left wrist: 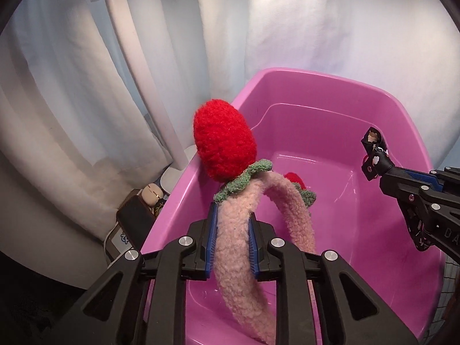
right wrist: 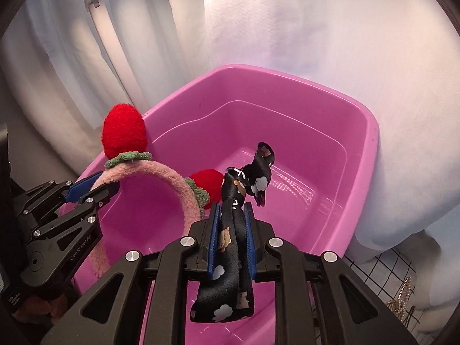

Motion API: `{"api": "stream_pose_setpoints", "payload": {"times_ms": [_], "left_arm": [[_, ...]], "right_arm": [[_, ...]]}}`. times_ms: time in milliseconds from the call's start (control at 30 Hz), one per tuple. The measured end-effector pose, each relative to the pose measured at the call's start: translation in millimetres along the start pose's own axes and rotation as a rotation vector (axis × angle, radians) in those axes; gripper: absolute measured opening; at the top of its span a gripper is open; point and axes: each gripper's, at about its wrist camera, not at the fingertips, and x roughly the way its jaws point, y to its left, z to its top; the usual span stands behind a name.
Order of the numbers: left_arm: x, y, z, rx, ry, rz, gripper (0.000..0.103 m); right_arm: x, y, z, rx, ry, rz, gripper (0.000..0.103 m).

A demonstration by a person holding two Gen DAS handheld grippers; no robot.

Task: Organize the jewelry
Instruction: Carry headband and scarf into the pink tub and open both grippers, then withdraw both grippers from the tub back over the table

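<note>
Pink fleecy headband [left wrist: 233, 238] with two red strawberry pom-poms [left wrist: 224, 141], green knitted collars beneath each: held over the pink tub [left wrist: 330, 92], band arching down toward the tub floor, one pom-pom raised above the near rim, the other lower and inside the tub outline. Not yet resting on the tub floor, as far as can be judged.

Left tool [left wrist: 232, 244]: closed on the fleecy band, blue pads pressed into the pile on both sides; grip looks firm, no gap visible.

Black printed headband [right wrist: 230, 247], cloud and small animal pattern, knotted bow at the top: likewise suspended over the tub interior, lower loop hanging below the pads. Right tool [right wrist: 231, 238]: closed on the fabric band, narrow opening only as wide as the band.

Tub: apparently holding nothing else; glossy floor visible in both views. White curtain [right wrist: 287, 28] behind, white lamp post [left wrist: 138, 66] to the left, small items beside the tub too blurred to identify. Beaded chain [right wrist: 402, 296] on a gridded cloth at lower right, outside the tub.

Step in hand, by judgement: depositing both hair pieces in the tub. Next move calls for lowering each until it touches the floor, then opening the pads; fleece may cling to the pads, so a clear withdrawal upward advised. Chain likely remains to be collected.
</note>
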Motion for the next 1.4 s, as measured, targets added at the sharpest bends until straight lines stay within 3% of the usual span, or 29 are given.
{"api": "stream_pose_setpoints", "payload": {"times_ms": [33, 67, 133, 233, 933, 1400], "left_arm": [[0, -1, -1, 0.007, 0.002, 0.006, 0.027], [-1, -2, -1, 0.01, 0.002, 0.015, 0.048], [-8, -4, -2, 0.01, -0.026, 0.004, 0.072], [-20, -9, -3, 0.035, -0.094, 0.082, 0.085], [-55, -20, -9, 0.0, -0.093, 0.001, 0.089], [-88, -46, -25, -0.03, -0.105, -0.079, 0.091]], "right_arm": [[1, -2, 0, 0.004, 0.008, -0.012, 0.044], [0, -3, 0, 0.004, 0.006, -0.025, 0.059], [-6, -4, -2, 0.002, -0.018, -0.047, 0.06], [-11, -5, -2, -0.001, -0.033, -0.059, 0.06], [-61, -15, -26, 0.048, -0.119, -0.054, 0.06], [-112, -42, -82, 0.125, -0.165, -0.076, 0.06]]}}
